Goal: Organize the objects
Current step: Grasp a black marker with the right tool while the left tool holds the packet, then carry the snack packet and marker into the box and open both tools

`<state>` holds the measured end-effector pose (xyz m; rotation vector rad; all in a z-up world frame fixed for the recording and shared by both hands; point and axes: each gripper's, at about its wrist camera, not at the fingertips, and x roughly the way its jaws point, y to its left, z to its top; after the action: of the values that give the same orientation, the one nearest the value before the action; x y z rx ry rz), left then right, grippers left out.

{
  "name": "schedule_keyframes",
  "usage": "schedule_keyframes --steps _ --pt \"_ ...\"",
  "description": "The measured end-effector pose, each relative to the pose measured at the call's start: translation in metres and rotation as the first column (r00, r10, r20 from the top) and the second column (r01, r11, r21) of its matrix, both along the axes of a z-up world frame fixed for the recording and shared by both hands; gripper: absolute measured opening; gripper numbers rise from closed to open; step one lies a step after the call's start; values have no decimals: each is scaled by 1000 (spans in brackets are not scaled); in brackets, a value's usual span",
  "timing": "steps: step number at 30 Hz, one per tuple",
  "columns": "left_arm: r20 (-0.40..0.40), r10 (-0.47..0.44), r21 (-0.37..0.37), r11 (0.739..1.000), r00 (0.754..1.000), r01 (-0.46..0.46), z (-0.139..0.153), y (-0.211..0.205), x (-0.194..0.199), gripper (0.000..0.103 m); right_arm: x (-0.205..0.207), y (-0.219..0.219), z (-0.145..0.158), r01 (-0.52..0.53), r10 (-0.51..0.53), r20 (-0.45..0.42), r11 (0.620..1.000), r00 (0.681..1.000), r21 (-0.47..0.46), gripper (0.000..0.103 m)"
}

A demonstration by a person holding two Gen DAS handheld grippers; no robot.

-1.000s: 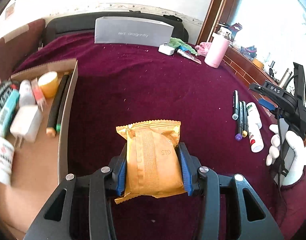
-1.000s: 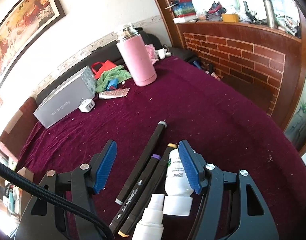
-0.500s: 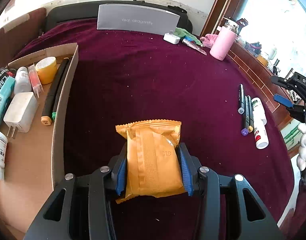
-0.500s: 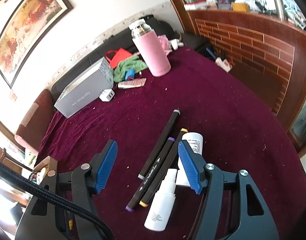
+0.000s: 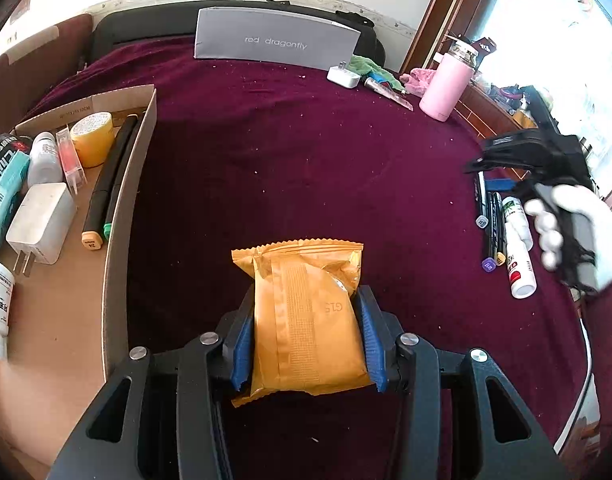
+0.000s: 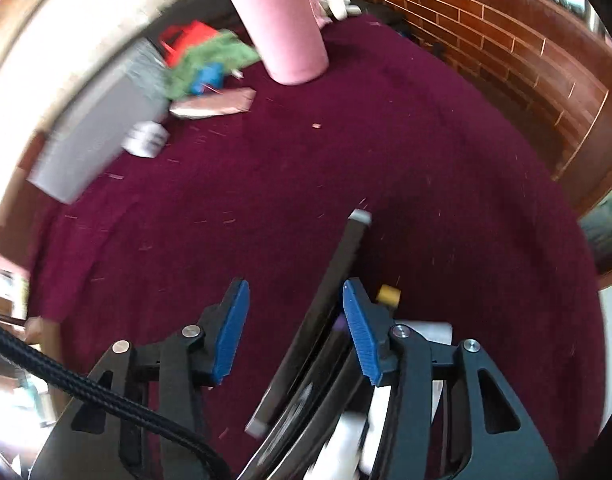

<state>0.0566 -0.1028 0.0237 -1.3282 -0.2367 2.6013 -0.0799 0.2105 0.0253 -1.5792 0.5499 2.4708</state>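
Note:
My left gripper (image 5: 306,298) is shut on an orange snack packet (image 5: 302,272), held above the maroon cloth beside the cardboard box (image 5: 122,184). At the right, a white-gloved hand (image 5: 566,220) holds my right gripper (image 5: 526,152) over a row of markers (image 5: 492,216) and two white bottles (image 5: 516,248). In the blurred right wrist view, my right gripper (image 6: 294,285) has its jaws closing. A black marker (image 6: 338,272) lies between them, close to the right pad (image 6: 358,328) and clear of the left one. A purple-capped and a yellow-capped marker (image 6: 388,294) lie under the right finger.
The cardboard box holds a tape roll (image 5: 92,136), markers, a white charger (image 5: 38,224) and bottles. At the far edge stand a grey shoebox (image 5: 274,40), a white plug (image 5: 344,76), a green cloth and a pink flask (image 5: 446,84). A brick-patterned ledge (image 6: 506,48) borders the right side.
My right gripper has swung down and forward over the markers and its jaws have narrowed around the black one. My left gripper still holds the packet in about the same place.

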Motion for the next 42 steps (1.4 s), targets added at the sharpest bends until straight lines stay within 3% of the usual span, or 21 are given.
schedule_keyframes --steps 4,7,12,15,17,19,21,23,26,28,35,42 --pt "0 -1 -2 1000 1000 1 -1 1 1 40 -10 -25 1 -73 73 1 996 997 56 26" --pt "0 -1 -2 1000 1000 1 -1 0 0 41 -1 -52 -1 -160 160 10 978 987 134 26" --pt "0 -3 -5 1000 1000 3 -2 0 0 41 26 -69 -3 -218 220 17 953 975 209 26" --pt "0 -11 -11 1000 1000 11 -2 3 0 45 31 -80 -2 -248 262 -12 927 965 281 14" --pt "0 -23 -18 1000 1000 23 -2 5 0 47 31 -86 -2 -245 267 -31 919 963 310 12" --pt "-1 -23 -24 999 1000 23 -2 6 0 47 32 -83 -2 -232 250 -52 944 967 235 12" --pt "-2 -22 -21 1000 1000 22 -2 5 0 47 37 -75 0 -240 246 -76 968 966 80 12" --pt "-3 -22 -10 1000 1000 22 -2 3 0 45 46 -70 2 -248 242 -100 967 965 -53 12" --pt "-5 -26 51 998 1000 26 -2 -4 2 38 64 -68 -2 -282 250 -141 907 958 -312 12" --pt "-12 -22 85 996 1000 23 1 -10 6 35 76 -72 -4 -299 258 -154 873 954 -386 12" --pt "-70 13 132 991 997 -3 27 -25 30 32 107 -96 4 -369 284 -238 764 929 -529 12" --pt "-170 56 190 981 984 -23 58 -52 58 30 122 -125 24 -442 331 -296 725 896 -528 12"
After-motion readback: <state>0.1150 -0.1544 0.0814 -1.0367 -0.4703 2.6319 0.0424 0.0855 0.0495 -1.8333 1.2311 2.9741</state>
